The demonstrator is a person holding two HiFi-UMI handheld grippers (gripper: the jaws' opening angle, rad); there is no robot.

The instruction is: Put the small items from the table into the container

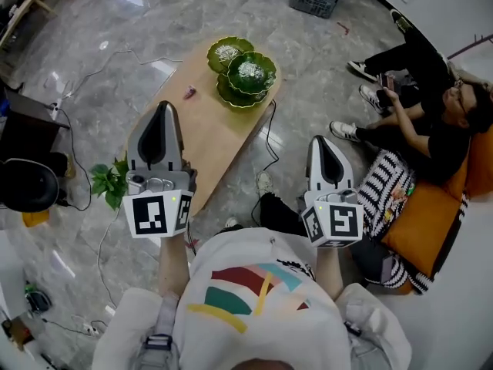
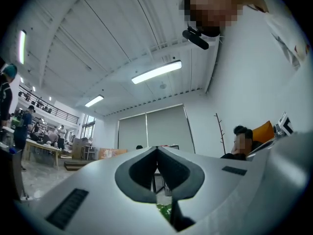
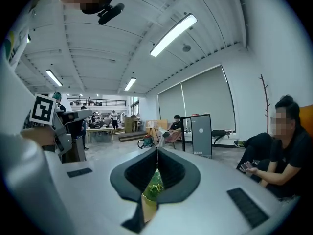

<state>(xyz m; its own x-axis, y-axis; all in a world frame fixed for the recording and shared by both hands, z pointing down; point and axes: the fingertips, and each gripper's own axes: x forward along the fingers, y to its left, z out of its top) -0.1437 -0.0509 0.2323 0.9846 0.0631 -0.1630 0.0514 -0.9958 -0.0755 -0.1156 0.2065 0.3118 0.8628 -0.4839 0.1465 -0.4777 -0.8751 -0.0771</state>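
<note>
Small pink item (image 1: 189, 92): on table (image 1: 208, 141), far left, near green leaf bowls (image 1: 245, 74). Left gripper (image 1: 164, 108), right gripper (image 1: 322, 140): jaws together, empty, near side. Advised: spread left jaws before lowering squarely over item.

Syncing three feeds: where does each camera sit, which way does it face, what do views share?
Head view: on the person's head, steeply down at the long wooden table and green leaf-shaped bowls; both arms, left gripper, right gripper show.
Left gripper view: on that gripper, along its shut jaws toward roller blinds.
Right gripper view: likewise, across the room; left gripper shows.
Shared: seated person in black, in all three.
</note>
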